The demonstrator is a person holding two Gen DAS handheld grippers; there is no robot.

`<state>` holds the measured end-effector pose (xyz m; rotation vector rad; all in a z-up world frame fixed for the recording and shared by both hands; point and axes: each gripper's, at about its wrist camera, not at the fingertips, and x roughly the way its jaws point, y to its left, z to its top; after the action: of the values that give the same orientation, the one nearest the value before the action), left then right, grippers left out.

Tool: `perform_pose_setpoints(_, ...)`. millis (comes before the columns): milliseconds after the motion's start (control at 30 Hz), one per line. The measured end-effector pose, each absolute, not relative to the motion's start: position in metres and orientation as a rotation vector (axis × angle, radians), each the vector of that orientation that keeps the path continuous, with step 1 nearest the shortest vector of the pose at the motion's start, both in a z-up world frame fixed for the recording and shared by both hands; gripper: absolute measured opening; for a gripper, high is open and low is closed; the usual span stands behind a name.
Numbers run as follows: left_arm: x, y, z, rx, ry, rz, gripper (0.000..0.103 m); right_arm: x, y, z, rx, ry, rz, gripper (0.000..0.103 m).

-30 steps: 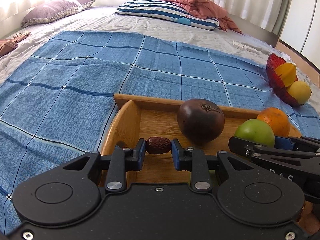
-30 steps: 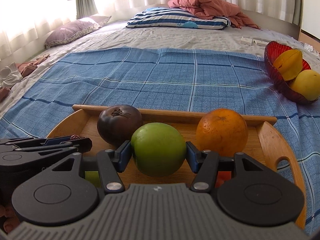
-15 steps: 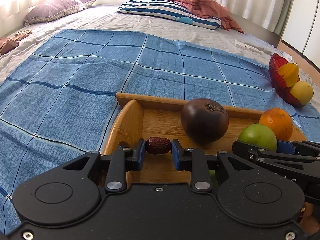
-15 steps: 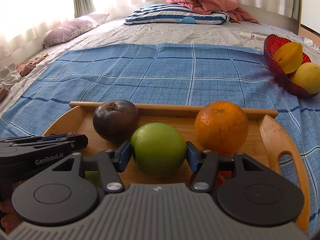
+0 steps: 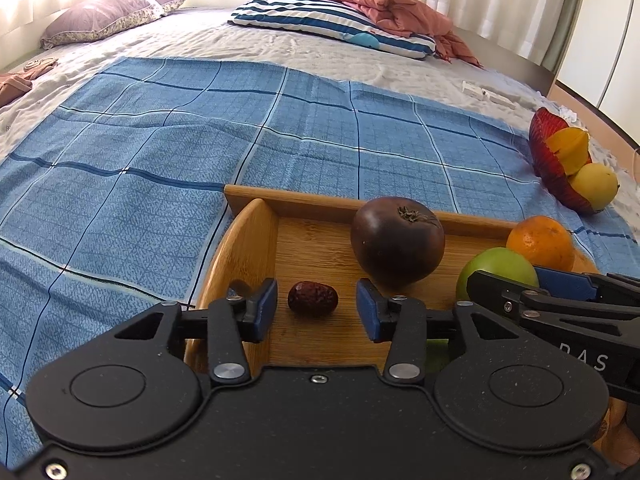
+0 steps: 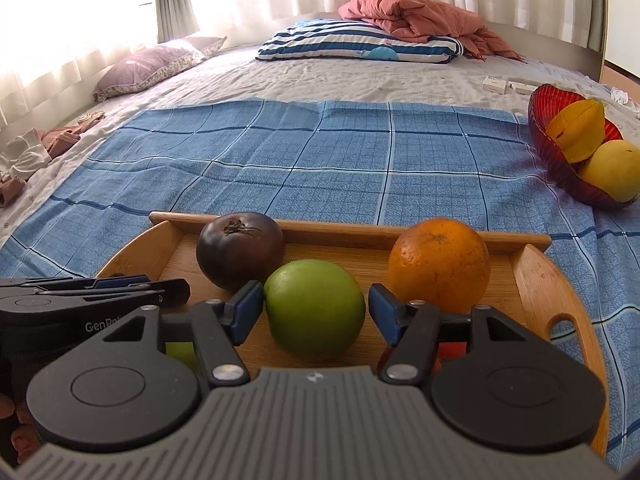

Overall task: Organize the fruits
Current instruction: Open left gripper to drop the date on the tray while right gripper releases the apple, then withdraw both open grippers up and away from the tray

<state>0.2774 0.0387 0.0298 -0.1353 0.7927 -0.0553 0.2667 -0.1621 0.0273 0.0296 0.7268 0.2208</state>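
A wooden tray (image 5: pixel 256 240) (image 6: pixel 536 276) lies on a blue checked cloth. In it are a dark purple tomato (image 5: pixel 397 240) (image 6: pixel 240 249), an orange (image 5: pixel 541 242) (image 6: pixel 439 264), a green apple (image 6: pixel 315 309) (image 5: pixel 496 266) and a small brown date (image 5: pixel 313 298). My left gripper (image 5: pixel 316 307) is open, its pads apart on either side of the date, which lies on the tray floor. My right gripper (image 6: pixel 316 310) is open, with small gaps between its pads and the green apple, which rests on the tray.
A red glass bowl (image 6: pixel 548 152) (image 5: pixel 546 160) with a starfruit and a yellow fruit sits at the right on the cloth. Pillows and a pink blanket (image 6: pixel 412 16) lie at the far end of the bed. Clothes lie at the left edge.
Both grippers have opened. The left let go of the date, which now lies on the tray. The right let go of the green apple, which now sits on the tray.
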Motion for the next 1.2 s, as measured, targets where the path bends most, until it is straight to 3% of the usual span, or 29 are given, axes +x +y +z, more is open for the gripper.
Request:
perform_pose_setpoints(467,0.255,0.041,0.046,-0.109,0.735,-0.045,0.066,0.239,-0.180,0.046,0.029,0.638,0.210,0.085)
perform_pose_setpoints(633,0.244,0.036,0.053,-0.065,0.695,-0.037,0.078,0.229,-0.188,0.054,0.024,0.601,0.200,0.089)
perform_pose_setpoints(1200,0.230,0.035,0.060,-0.055,0.673,-0.035,0.092,0.213,-0.195,0.056,-0.023,0.565,0.168,0.095)
